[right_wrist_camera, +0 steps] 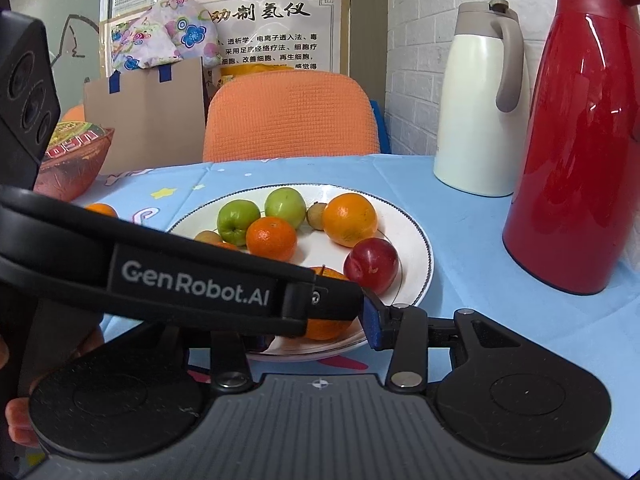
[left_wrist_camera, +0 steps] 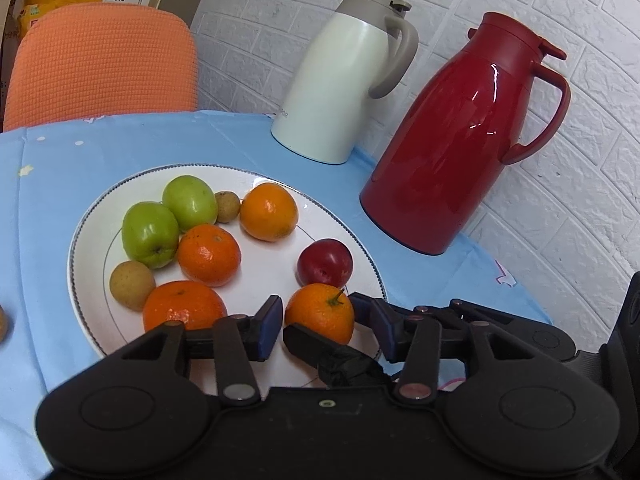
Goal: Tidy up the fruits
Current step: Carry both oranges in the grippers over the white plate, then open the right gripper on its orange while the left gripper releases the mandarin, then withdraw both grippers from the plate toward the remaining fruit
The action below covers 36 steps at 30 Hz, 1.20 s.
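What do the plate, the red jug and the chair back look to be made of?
Plate: glazed ceramic by the look, glossy white with a thin dark rim line.
Red jug: glossy, with sharp highlights; hard plastic or lacquered metal, cannot tell which.
Chair back: matte orange fabric with a waffle-like grid texture.

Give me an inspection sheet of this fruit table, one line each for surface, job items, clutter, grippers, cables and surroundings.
Surface: blue tablecloth with printed shapes.
Job's things: white plate holding four oranges, two green apples, a red plum and two small brown fruits; a stemmed orange sits at the near rim. Another orange lies off the plate.
Clutter: white jug, red jug, red bowl.
Grippers: left gripper open, fingers either side of the stemmed orange; right gripper largely hidden behind the other device.
Cables: nothing seen.
Surroundings: orange chair, white brick wall, cardboard box, poster.
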Each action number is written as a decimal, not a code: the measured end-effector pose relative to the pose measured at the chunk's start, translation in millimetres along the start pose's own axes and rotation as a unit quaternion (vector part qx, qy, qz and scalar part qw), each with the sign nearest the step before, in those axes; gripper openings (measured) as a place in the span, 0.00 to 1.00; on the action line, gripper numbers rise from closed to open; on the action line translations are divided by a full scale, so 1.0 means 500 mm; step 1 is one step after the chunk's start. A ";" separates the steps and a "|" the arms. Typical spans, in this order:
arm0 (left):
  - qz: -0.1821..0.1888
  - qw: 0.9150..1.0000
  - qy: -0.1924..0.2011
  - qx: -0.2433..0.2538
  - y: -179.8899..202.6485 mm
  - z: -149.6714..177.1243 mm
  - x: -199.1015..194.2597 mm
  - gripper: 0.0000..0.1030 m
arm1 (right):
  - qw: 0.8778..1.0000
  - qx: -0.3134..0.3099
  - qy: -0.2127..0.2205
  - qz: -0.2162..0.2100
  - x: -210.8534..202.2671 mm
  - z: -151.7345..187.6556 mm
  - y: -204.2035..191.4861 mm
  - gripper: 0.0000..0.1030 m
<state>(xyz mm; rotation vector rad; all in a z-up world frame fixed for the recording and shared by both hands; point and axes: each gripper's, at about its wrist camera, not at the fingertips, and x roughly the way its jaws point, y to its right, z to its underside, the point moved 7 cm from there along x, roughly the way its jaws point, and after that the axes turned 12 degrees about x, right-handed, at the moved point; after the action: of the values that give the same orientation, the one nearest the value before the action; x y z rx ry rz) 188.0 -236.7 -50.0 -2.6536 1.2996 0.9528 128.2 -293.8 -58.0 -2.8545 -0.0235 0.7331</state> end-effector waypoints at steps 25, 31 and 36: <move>-0.116 0.990 0.081 0.021 0.022 0.038 -0.231 1.00 | 0.999 -0.031 0.036 -0.009 -0.081 0.019 -0.056 1.00; -0.182 0.979 0.078 -0.044 -0.072 0.105 -0.334 1.00 | 0.997 -0.059 0.022 -0.051 -0.088 0.034 -0.118 1.00; -0.223 0.969 0.076 -0.076 -0.137 0.147 -0.404 1.00 | 0.992 -0.078 0.007 -0.101 -0.098 0.049 -0.192 1.00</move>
<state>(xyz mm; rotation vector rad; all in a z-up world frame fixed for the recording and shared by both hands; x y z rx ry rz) 107.3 -28.7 -15.9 -2.9924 0.6098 0.8214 76.5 -198.3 -37.2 -2.9440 -0.3770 0.6956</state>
